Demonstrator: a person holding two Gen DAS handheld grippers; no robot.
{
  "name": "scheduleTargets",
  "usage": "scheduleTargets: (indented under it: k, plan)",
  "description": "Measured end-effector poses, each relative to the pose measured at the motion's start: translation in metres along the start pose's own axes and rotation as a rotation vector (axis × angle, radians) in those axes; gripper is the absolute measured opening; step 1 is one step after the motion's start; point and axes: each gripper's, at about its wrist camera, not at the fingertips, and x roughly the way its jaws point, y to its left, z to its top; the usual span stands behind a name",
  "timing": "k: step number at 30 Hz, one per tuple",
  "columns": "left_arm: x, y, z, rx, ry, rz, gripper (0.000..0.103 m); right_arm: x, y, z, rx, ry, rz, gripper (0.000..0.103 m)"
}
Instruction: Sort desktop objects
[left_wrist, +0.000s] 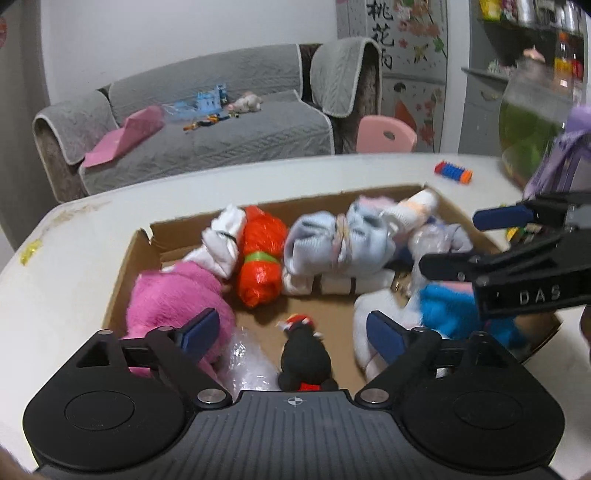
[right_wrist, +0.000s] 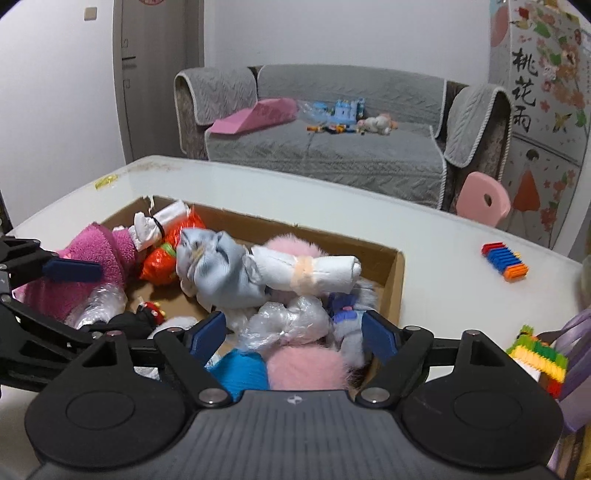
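Observation:
A shallow cardboard box (left_wrist: 122, 280) on the white table holds soft toys and rolled cloths. My left gripper (left_wrist: 291, 332) is open over its near side. A small black and red plush (left_wrist: 304, 354) lies below the gap, touching neither pad. A pink plush (left_wrist: 173, 299) is by the left finger, and an orange-red bundle (left_wrist: 260, 254) and a pale blue rolled cloth (left_wrist: 332, 240) lie further in. My right gripper (right_wrist: 293, 328) is open above a plastic-wrapped bundle (right_wrist: 284, 321), a pink fuzzy ball (right_wrist: 303, 365) and a blue fuzzy item (right_wrist: 240, 373). It holds nothing.
A striped orange and blue block toy (right_wrist: 504, 262) lies on the table right of the box. A green and yellow block piece (right_wrist: 539, 354) and a purple bag (right_wrist: 576, 339) sit at the near right. Behind the table are a grey sofa (right_wrist: 332, 155) and a pink chair (right_wrist: 480, 203).

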Motion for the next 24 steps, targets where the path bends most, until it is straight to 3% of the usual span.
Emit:
scheduleTargets:
  k: [5,10,24]
  plan:
    - [-0.022,-0.004,0.004,0.005,-0.046,0.024,0.103,-0.011,0.002,0.007,-0.004,-0.03,-0.015,0.095]
    - [-0.041,-0.005,0.006,-0.001,-0.066,0.002,0.103,-0.022,0.008,0.009,-0.018,-0.042,-0.034,0.102]
    - [-0.059,0.012,0.008,-0.086,-0.044,-0.028,0.103,-0.041,0.018,0.016,-0.035,-0.054,-0.066,0.102]
